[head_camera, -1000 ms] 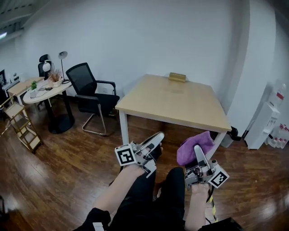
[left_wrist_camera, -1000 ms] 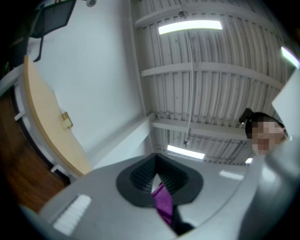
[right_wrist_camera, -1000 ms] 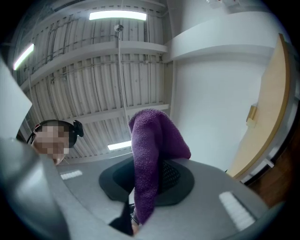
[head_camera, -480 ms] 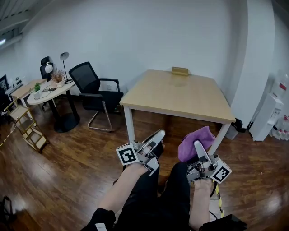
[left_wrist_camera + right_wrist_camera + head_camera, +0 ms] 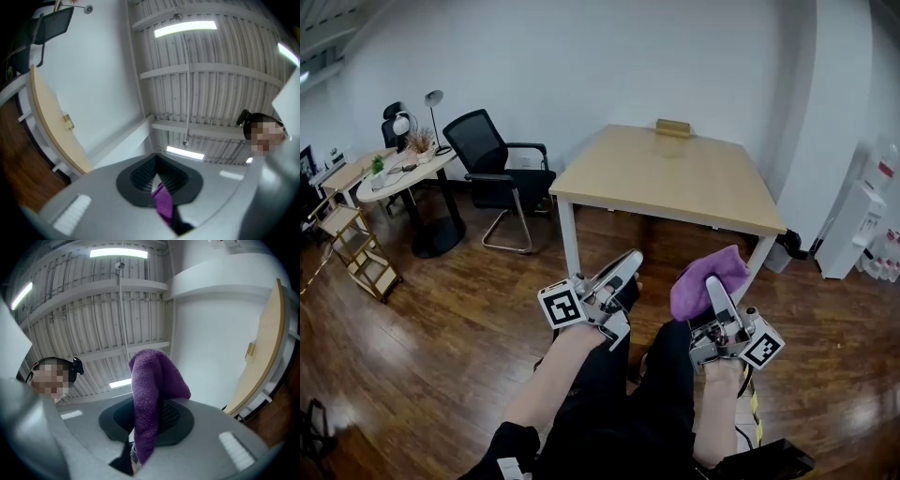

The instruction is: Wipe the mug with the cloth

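- Since a second ago the tabletop [image 5: 675,178] and the black office chair [image 5: 492,159] have slid upward in the head view. Both tongs keep much the same place in front of the person.
- The right tongs [image 5: 712,287] are clamped on the purple cloth [image 5: 696,289], which bunches over the tips and hangs down one side in the right gripper view.
- The left tongs [image 5: 629,260] are pressed together and tilted upward. The head view shows nothing at their tips. Their own view shows a purple sliver at the seam, and I cannot tell what it is.
- No view shows a mug. The tabletop carries only a small tan block [image 5: 673,127] at its far edge.
- Risk: the cloth seems pinched by a single fold, so a swing or a hard rub could pull it free onto the wooden floor [image 5: 441,337].
- Risk: the left tongs would have to part before steadying a mug. A late or off-centre bite could tip it.
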Tool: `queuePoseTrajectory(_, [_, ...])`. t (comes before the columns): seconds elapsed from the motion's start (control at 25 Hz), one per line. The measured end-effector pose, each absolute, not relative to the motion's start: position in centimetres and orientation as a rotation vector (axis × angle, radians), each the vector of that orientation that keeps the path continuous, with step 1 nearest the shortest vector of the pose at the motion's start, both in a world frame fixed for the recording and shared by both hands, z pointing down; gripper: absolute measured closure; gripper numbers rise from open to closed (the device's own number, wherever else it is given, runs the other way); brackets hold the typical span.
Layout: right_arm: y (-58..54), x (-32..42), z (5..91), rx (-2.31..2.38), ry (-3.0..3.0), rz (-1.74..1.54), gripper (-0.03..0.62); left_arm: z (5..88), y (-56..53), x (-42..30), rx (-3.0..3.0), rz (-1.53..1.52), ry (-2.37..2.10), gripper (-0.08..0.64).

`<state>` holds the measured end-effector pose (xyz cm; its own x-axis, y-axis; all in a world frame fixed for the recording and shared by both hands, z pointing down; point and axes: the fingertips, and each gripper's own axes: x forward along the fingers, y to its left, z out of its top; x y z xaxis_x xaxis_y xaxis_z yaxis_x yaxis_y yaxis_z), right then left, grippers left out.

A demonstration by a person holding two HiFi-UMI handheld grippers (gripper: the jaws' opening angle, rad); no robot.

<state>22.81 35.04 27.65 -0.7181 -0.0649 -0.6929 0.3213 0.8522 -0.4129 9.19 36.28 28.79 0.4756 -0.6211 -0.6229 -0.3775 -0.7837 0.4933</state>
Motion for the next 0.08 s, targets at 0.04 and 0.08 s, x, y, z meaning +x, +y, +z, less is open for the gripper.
queuePoseTrajectory(0.04, [35.21,22.89,27.66,0.185,2.282,-0.674,0.532,28.86,36.42,9.27,2.435,-1.204,-0.851,0.553])
queuePoseTrajectory(0.08, [35.39,22.97,27.67,0.185,2.281,-0.674,0.532,28.94,36.56,9.35,2.432,-1.203,-0.852,0.554])
